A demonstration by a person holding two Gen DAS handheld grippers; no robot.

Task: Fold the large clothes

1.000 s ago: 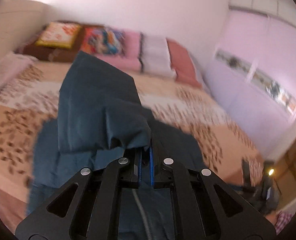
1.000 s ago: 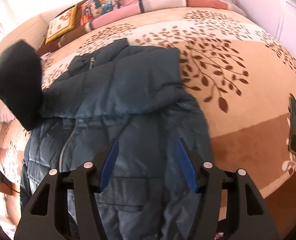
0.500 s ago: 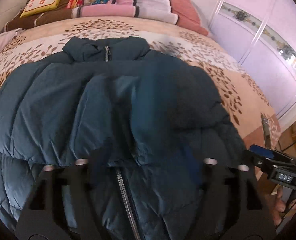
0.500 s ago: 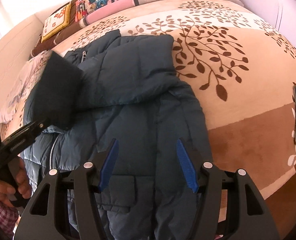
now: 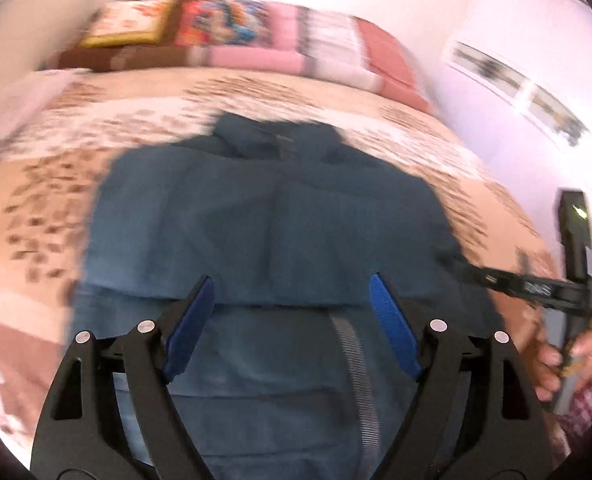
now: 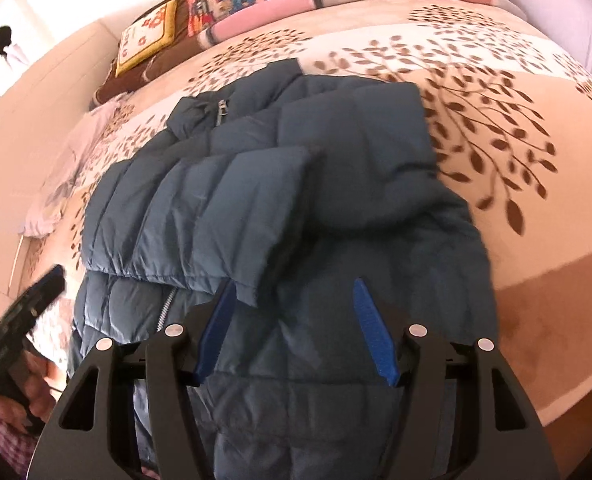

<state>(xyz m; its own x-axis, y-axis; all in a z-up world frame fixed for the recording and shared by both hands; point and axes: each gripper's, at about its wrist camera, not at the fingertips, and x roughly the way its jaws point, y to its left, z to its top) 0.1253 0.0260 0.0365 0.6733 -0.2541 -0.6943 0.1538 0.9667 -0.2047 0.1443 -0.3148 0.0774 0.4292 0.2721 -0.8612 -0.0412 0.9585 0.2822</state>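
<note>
A dark blue puffer jacket [image 5: 272, 224] lies front up on the bed, collar toward the pillows, both sleeves folded across its chest. My left gripper [image 5: 292, 292] is open and empty, held above the jacket's lower front near the zipper [image 5: 351, 364]. In the right wrist view the jacket [image 6: 335, 184] shows its left sleeve [image 6: 200, 216] laid over the chest. My right gripper [image 6: 294, 296] is open and empty above the jacket's lower half. The right gripper also shows at the right edge of the left wrist view [image 5: 575, 280]; the left gripper shows at the left edge of the right wrist view [image 6: 20, 316].
The bedspread [image 6: 495, 120] is cream and tan with brown leaf prints. Colourful pillows [image 5: 224, 20] line the head of the bed. A pale folded cloth [image 6: 72, 168] lies at the left side. A lilac wardrobe [image 5: 535, 80] stands to the right.
My left gripper let go of the left sleeve, which now lies folded across the chest, opened, and pulled back toward the jacket's hem. My right gripper stayed open over the lower half.
</note>
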